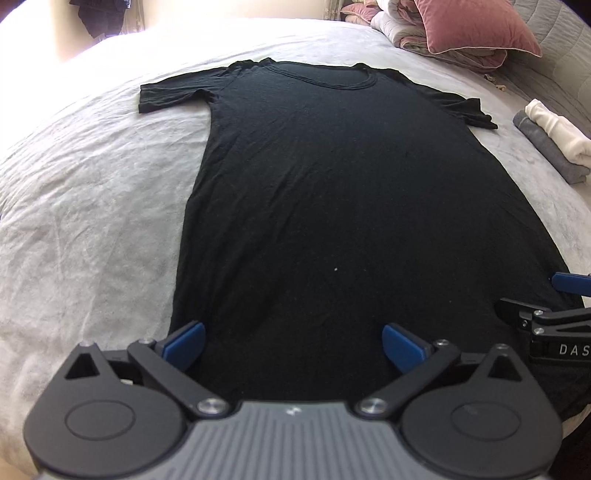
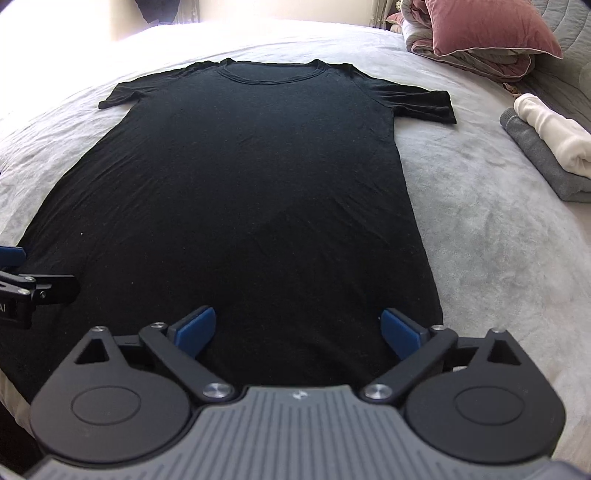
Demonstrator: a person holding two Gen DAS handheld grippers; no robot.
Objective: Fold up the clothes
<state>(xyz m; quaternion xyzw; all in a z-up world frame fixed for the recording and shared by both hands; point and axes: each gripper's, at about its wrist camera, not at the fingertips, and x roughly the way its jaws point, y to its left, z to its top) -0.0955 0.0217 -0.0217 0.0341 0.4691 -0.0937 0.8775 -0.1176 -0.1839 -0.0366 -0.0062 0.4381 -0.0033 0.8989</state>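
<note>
A black short-sleeved T-shirt lies flat and spread out on the white bed cover, collar at the far end, hem near me. It also shows in the right wrist view. My left gripper is open and empty, hovering over the hem near the shirt's left side. My right gripper is open and empty over the hem near the shirt's right side. Each gripper shows at the edge of the other's view: the right one and the left one.
A folded grey garment with a rolled white one on top lies on the bed at the right. A pink pillow and a bundled quilt sit at the far right corner. Dark clothes hang beyond the bed.
</note>
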